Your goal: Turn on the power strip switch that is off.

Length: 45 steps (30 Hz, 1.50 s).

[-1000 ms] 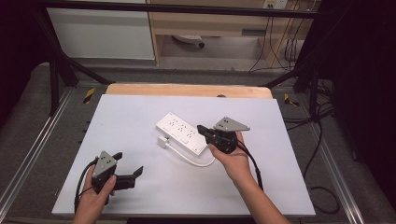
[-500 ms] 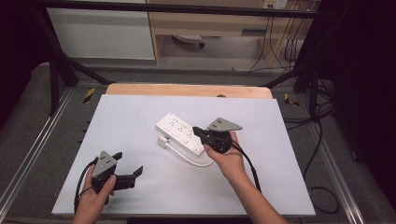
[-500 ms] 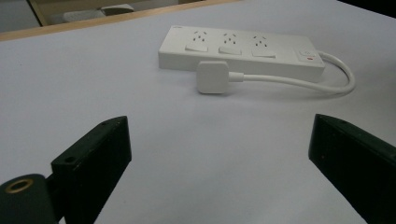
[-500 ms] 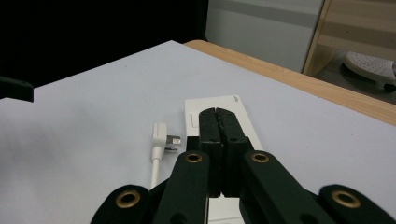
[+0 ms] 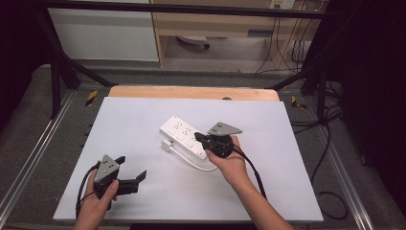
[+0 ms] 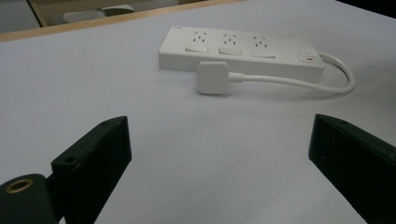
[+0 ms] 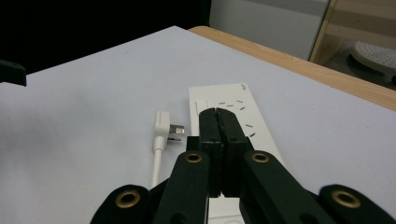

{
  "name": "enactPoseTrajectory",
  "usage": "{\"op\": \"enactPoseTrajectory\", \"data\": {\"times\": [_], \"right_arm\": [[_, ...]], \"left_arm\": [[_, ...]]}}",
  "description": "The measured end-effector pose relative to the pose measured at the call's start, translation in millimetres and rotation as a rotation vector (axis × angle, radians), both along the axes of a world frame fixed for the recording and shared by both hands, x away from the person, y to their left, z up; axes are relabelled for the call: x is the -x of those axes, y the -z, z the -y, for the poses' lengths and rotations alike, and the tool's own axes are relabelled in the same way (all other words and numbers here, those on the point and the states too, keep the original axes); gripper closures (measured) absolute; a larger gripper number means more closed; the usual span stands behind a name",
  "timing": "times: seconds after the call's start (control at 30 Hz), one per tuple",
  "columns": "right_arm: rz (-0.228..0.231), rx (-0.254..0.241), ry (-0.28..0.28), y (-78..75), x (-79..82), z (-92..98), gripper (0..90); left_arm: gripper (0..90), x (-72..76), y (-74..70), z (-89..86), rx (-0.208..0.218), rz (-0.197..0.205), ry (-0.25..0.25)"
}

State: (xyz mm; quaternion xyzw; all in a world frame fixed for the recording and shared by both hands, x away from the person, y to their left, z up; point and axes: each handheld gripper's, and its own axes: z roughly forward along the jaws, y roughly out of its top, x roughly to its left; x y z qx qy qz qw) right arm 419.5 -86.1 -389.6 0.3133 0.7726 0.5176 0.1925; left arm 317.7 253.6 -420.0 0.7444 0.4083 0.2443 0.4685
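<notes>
Right gripper view: the right gripper (image 7: 218,126) has its jaws pressed together, empty, tips low over the strip (image 7: 229,109), whose long axis runs straight ahead from them; whether they touch it I cannot tell. The plug (image 7: 164,128) lies just left of the tips, prongs toward the strip. This hand is the nearer. The left gripper (image 6: 219,154), jaws spread wide and empty, faces the strip broadside, well ahead.
</notes>
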Motion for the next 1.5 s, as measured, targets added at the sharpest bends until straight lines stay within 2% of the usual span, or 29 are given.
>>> {"op": "enactPoseTrajectory", "data": {"times": [0.6, 1.5], "right_arm": [[-0.045, 0.061, -0.01, 20.7, -9.4, -11.6, 90.0], [-0.095, 0.098, 0.018, 48.6, -27.2, -24.0, 90.0]], "left_arm": [[6.0, 0.2, 0.0, -0.1, -0.001, 0.0, 0.001], [6.0, -0.2, 0.5, -0.5, -0.001, -0.006, 0.003]]}}
